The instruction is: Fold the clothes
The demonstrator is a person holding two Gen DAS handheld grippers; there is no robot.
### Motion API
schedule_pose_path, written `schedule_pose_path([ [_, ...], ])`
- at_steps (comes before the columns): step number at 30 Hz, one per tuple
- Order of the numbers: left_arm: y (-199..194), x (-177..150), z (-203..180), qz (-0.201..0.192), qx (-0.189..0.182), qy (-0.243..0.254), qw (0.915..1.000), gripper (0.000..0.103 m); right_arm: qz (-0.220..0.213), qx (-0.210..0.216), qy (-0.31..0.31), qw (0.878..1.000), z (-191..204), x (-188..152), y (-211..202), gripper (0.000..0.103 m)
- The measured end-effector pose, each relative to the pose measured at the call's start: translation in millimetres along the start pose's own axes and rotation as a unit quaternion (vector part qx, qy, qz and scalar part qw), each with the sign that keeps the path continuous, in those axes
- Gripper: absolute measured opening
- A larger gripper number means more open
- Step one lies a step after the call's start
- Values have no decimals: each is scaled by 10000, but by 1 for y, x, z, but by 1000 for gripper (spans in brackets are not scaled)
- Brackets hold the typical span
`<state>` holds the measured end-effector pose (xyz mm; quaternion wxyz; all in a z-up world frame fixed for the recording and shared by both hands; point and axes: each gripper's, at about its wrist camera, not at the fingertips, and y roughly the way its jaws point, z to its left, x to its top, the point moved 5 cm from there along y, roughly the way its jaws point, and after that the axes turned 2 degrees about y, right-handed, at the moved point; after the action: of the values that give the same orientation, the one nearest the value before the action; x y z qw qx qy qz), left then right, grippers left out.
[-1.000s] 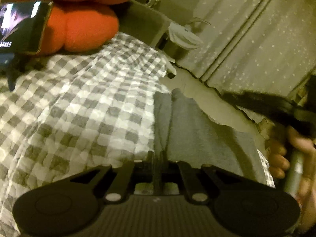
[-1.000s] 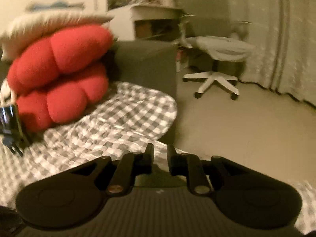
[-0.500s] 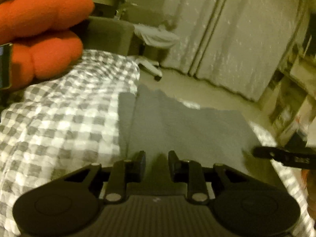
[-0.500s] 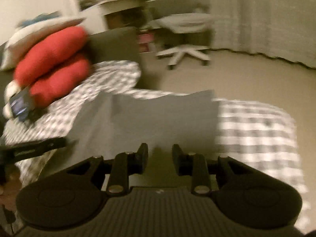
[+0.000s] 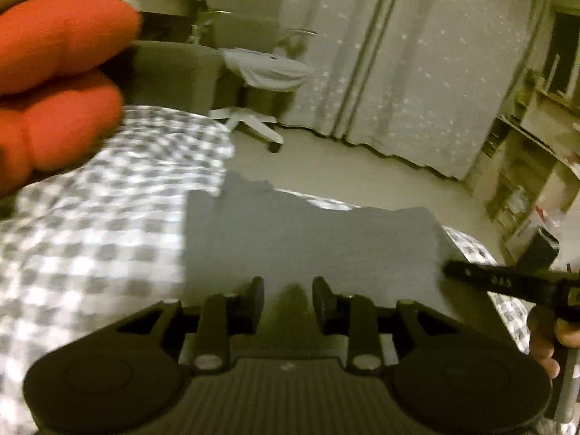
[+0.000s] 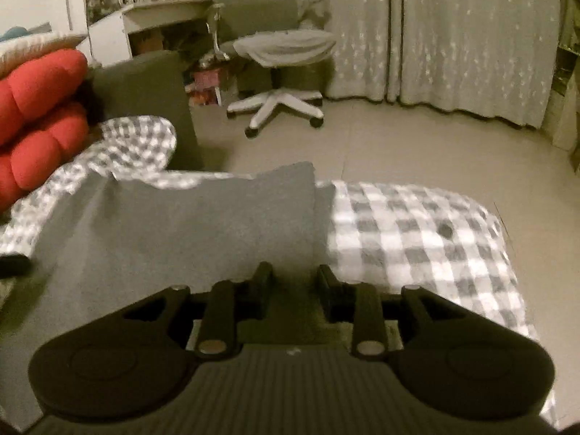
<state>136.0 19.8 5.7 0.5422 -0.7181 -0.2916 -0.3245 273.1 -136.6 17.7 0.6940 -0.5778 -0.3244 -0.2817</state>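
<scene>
I see the grey garment (image 6: pixel 188 224) lying partly folded, frame centre, on the checked bedcover (image 6: pixel 417 224). Left gripper (image 5: pixel 288 299) jaws are opening; right gripper (image 6: pixel 294 286) fingers spread, both empty. Further folds remain.

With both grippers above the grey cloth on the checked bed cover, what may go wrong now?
1. The left gripper is opening with nothing visibly pinched; the right gripper also holds nothing, so the grey cloth might not stay as folded.
2. The cloth's far edge looks uneven, so a next fold could come out crooked.
3. A grab might also catch the checked bed cover.
</scene>
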Motion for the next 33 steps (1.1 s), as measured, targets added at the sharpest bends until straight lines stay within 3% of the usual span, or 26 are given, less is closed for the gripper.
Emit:
schedule_pose_path([
  [2, 13, 2, -10, 64, 99, 140, 9998, 30, -77, 251, -61, 9996, 13, 1, 0, 33],
  [4, 25, 1, -14, 184, 242, 250, 9992, 30, -63, 123, -461, 9988, 24, -1, 3, 34],
  [6, 33, -4, -10, 343, 609, 390, 9968, 30, -37, -54, -905, 9959, 35, -3, 7, 25],
  [9, 26, -4, -1, 311, 671, 420, 9964, 29, -112, -1182, -381, 9922, -10, 8, 5, 28],
  [10, 24, -4, 3, 317, 673, 368, 9965, 29, -80, -1287, -79, 9916, -27, 9, 3, 31],
  [14, 18, 0, 10, 288, 553, 97, 9980, 28, 64, -1057, 511, 9931, -58, 4, 0, 31],
  [19, 16, 8, -4, -28, 363, 212, 9991, 38, -360, -86, 577, 9976, -27, 19, -12, 31],
  [22, 36, 4, -5, 171, 378, 311, 9987, 37, -202, 617, 303, 9974, 8, 19, 0, 28],
  [24, 42, 4, -3, 161, 508, 396, 9978, 37, 159, 526, -134, 9984, 30, 10, 22, 26],
  [27, 39, 8, 0, 208, 486, 277, 9982, 37, 28, 18, -377, 9993, 37, 11, 30, 23],
  [28, 38, 10, 0, 196, 444, 233, 9985, 37, -49, 2, -365, 9993, 40, 15, 27, 25],
  [29, 36, 11, -1, 143, 356, 182, 9991, 37, -149, 10, -353, 9993, 44, 18, 25, 35],
  [31, 33, 13, -7, 71, 252, 190, 9995, 37, -195, 553, -414, 9974, 63, 19, 20, 34],
  [33, 36, 11, -12, 141, 257, 224, 9993, 37, -13, 923, -639, 9937, 83, 9, 26, 25],
])
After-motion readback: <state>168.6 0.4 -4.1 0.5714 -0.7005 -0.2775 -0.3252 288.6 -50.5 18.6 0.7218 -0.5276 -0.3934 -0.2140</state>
